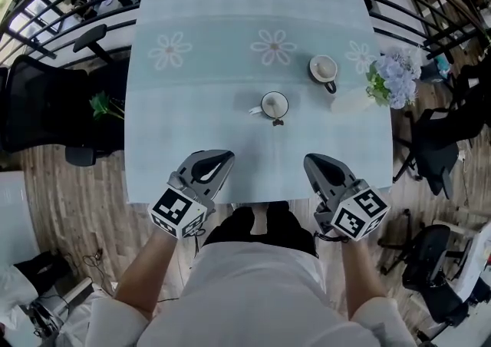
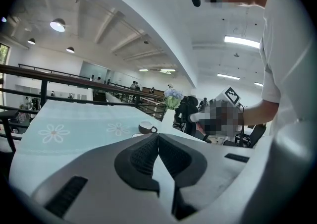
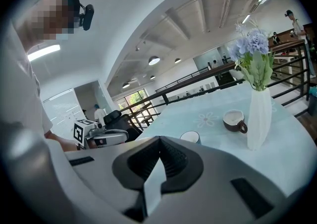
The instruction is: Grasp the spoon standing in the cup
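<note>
Left gripper (image 1: pixel 225 160), right gripper (image 1: pixel 313 163): both clenched, empty, well short of cup (image 1: pixel 274 104); likely parked, awaiting reach.

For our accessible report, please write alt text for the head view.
Two closed, empty tools, left tool and right tool, hover at the near edge of a blue table; a white cup stands mid-table, a second cup and a flower vase farther right.

No legible text or numbers, square markers on left gripper (image 1: pixel 227 156), right gripper (image 1: pixel 311 160)
</note>
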Available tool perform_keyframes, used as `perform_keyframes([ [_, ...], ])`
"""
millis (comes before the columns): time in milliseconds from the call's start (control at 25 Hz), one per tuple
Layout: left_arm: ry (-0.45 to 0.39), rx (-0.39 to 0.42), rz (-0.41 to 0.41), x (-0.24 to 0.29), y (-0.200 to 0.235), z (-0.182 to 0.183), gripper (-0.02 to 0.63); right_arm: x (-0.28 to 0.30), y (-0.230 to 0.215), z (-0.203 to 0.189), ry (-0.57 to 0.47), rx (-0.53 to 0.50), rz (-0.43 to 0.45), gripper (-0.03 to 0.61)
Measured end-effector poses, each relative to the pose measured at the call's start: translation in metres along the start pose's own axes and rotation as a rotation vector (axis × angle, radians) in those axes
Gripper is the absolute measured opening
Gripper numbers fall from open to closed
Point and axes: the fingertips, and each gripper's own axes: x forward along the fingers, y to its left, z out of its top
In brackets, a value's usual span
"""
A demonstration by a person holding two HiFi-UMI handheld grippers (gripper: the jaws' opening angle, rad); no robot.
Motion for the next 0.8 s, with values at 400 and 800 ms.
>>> perform_keyframes([
  [400,0.045,0.014,0.075,0.047,0.009,-0.003,0.018,0.015,-0.044,0.015,0.039,-0.004,0.087,0.02],
  [800,0.08,0.044,0.136,0.104,0.017,-0.003,0.02,0.025,-0.087,0.024,0.089,0.008,0.174,0.02],
])
